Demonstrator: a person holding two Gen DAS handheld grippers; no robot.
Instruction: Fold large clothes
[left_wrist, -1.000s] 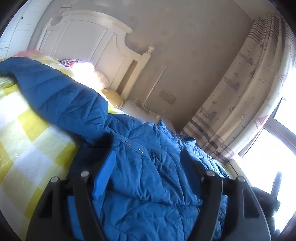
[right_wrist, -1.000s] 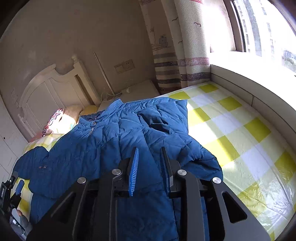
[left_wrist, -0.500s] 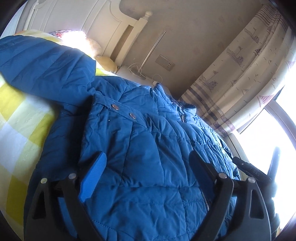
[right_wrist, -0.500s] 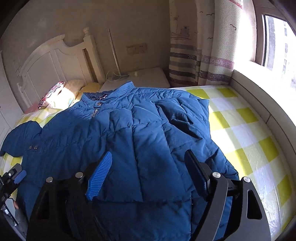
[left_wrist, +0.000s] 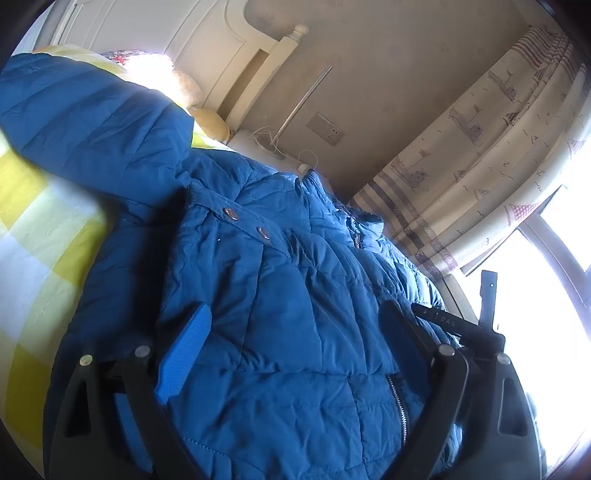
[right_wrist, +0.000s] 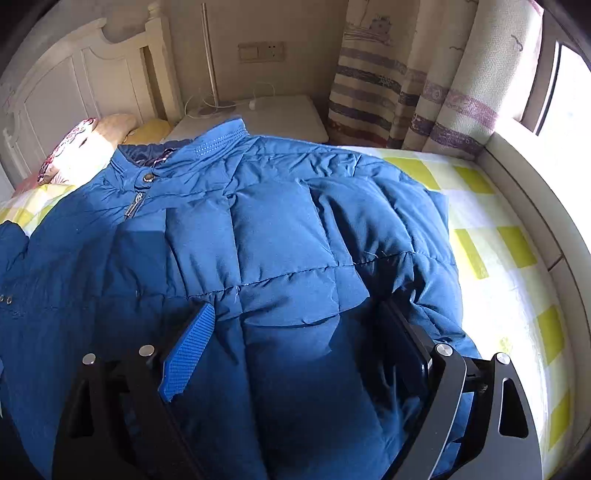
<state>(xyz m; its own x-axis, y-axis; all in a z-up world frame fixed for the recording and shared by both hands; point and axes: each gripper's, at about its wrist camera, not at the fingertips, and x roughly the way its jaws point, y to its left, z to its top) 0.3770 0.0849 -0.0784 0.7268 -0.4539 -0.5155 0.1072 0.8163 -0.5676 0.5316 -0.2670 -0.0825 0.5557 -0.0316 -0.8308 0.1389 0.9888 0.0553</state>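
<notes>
Right under both tongs lies the puffy blue quilted jacket (right_wrist: 280, 236). Its collar points away. Left tongs (left_wrist: 291, 350) and right tongs (right_wrist: 295, 350) are spread wide, holding nothing.

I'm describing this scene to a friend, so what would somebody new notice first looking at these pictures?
A big blue quilted jacket fills both views, spread front up on a bed with a yellow and white checked sheet, its collar toward the white headboard. Both grippers, left and right, hang open right over it. Bright sun floods in past the striped curtain.
</notes>
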